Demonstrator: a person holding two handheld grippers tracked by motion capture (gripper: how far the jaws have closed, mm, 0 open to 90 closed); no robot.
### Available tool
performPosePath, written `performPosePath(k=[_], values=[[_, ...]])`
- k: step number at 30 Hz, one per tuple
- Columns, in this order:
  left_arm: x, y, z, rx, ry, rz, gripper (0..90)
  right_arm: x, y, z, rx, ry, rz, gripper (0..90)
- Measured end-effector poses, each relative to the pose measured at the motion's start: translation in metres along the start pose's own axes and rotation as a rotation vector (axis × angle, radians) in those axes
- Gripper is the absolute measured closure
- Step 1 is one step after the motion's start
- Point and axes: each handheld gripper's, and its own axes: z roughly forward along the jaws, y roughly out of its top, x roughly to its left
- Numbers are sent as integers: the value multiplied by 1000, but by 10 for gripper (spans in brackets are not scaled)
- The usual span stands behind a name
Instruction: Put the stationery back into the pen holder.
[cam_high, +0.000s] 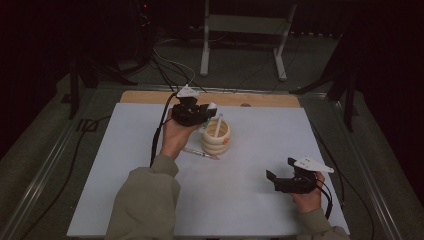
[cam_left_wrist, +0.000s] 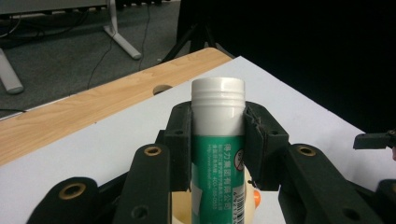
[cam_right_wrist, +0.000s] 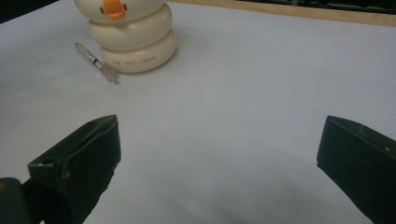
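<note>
My left gripper (cam_left_wrist: 218, 122) is shut on a glue stick (cam_left_wrist: 218, 95) with a white cap and a green label, held upright. In the high view this gripper (cam_high: 202, 114) sits at the far left rim of a cream duck-shaped holder (cam_high: 216, 139), which has a white pen (cam_high: 218, 124) standing in it. The holder's orange beak (cam_left_wrist: 256, 199) shows just under the glue stick. A clear pen (cam_high: 200, 153) lies flat on the mat against the holder's near side. My right gripper (cam_high: 280, 168) rests low at the near right, open, with nothing between its jaws (cam_right_wrist: 219, 140).
A white mat (cam_high: 260, 130) covers the table, and a strip of bare wood (cam_high: 150, 96) with a small hole (cam_left_wrist: 161, 88) runs along its far edge. Cables trail from both grippers. Dark stands and a white frame (cam_high: 240, 30) are on the floor beyond.
</note>
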Motion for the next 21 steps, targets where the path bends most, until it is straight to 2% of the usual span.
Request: performPosePath(k=[11, 21], values=[[2, -2, 8, -2, -8, -10, 662, 0, 0, -1, -2, 0, 2, 0], [4, -5, 17, 13, 4, -11, 662, 0, 0, -1, -4, 1, 2, 0]])
